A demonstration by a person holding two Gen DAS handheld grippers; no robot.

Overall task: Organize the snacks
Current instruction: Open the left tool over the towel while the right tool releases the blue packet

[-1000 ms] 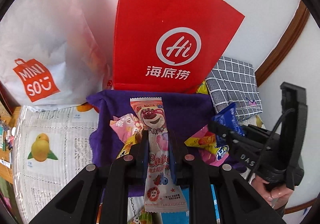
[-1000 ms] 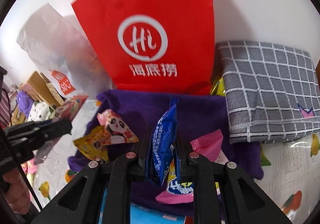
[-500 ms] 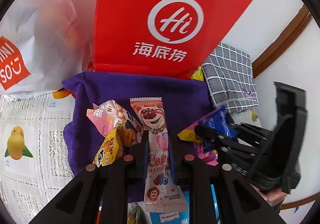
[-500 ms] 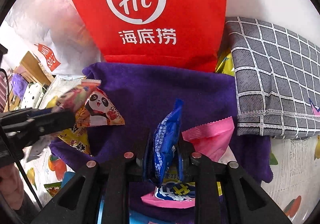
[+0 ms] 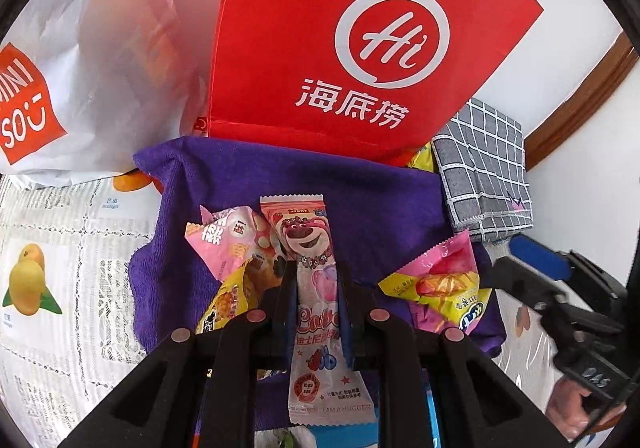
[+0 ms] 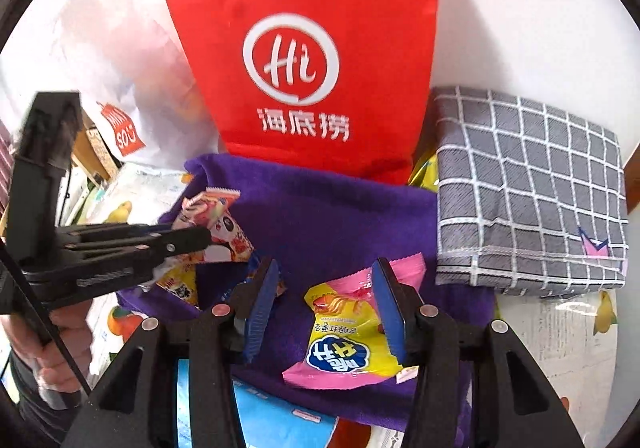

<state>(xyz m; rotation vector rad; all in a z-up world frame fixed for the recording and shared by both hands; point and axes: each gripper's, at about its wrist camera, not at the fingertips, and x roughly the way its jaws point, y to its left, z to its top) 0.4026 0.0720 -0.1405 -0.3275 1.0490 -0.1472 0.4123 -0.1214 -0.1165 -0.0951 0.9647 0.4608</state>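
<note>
Snack packets lie scattered on a purple towel [image 5: 248, 176] in front of a red paper bag [image 5: 320, 28]. Reaching level over the towel, the left gripper [image 5: 318, 280] has its jaws pressed tight on a long bear-print candy packet [image 5: 308, 248]. Right gripper [image 6: 326, 304] hovers with jaws spread wide and holding nothing, straddling a pink-and-yellow chip packet [image 6: 346, 344] lying flat on the towel.
</note>
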